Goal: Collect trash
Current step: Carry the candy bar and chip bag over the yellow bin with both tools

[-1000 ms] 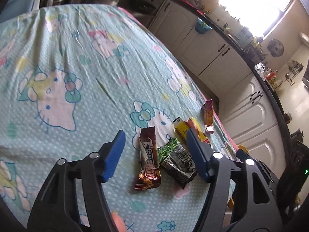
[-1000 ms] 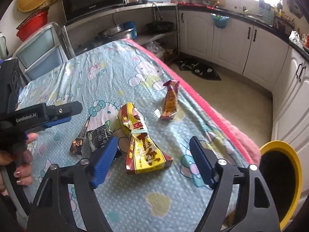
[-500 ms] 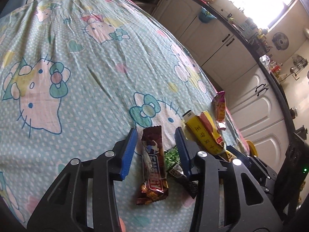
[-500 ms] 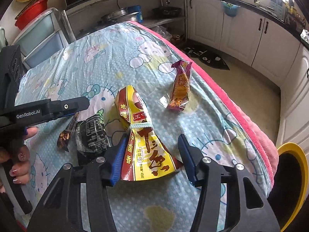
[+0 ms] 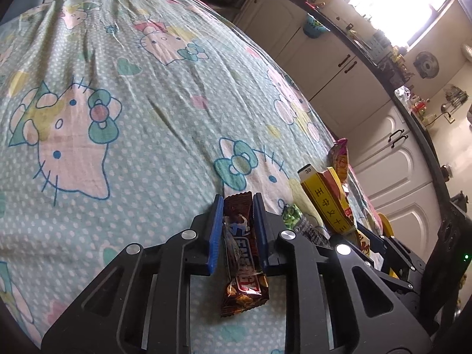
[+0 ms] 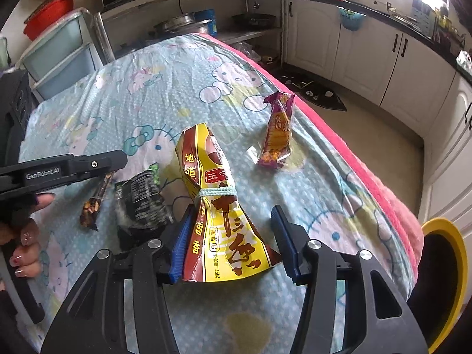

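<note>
1. left gripper (image 5: 237, 230), jaws just closed, clenched on the chocolate bar wrapper (image 5: 242, 253) lying on the tablecloth (image 5: 141, 135); slick foil may slip.
2. right gripper (image 6: 230, 242), jaws just narrowed, astride the yellow seasoning packet (image 6: 218, 221): left pad touching, right pad clear; it may skid.
3. purple snack wrapper (image 6: 277, 131), farther off, untouched.

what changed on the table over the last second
The left tongs have just closed onto the brown chocolate bar wrapper. The right tongs closed in around the yellow seasoning packet, left pad touching, right pad apart. The black-green packet and purple snack wrapper stayed put.
</note>
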### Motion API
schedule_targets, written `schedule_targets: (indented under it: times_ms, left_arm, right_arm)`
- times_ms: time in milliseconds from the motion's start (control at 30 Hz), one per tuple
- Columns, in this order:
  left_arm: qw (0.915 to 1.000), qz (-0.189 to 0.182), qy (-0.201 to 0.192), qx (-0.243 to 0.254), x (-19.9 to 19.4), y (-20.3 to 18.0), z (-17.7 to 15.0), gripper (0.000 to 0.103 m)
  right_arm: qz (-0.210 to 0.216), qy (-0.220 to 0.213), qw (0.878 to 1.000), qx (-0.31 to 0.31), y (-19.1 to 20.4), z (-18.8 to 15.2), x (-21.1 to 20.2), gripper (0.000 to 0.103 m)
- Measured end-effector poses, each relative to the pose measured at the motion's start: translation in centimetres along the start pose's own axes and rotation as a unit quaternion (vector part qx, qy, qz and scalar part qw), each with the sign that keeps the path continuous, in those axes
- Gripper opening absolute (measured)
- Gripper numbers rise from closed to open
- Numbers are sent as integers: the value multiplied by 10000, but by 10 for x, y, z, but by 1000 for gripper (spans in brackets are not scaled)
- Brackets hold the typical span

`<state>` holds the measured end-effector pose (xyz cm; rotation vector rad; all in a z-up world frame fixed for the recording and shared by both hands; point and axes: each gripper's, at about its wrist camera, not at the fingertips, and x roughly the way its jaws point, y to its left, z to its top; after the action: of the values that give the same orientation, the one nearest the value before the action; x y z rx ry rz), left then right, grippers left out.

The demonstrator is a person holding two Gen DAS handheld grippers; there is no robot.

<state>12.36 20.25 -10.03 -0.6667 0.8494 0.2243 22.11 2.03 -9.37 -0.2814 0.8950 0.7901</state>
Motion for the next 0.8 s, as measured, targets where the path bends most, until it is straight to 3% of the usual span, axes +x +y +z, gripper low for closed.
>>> schedule_targets:
  times_ms: [300,800]
  left_arm:
    - [9994,-43,-215,272,-27,-10,-14,14]
    - [9927,-368,-545,1012,-53,-78,-29,14]
  right_arm:
    - [202,-282,9987,361,-9,-19,-33,49]
    - [215,-849,9939,676,-25,-40,-96,49]
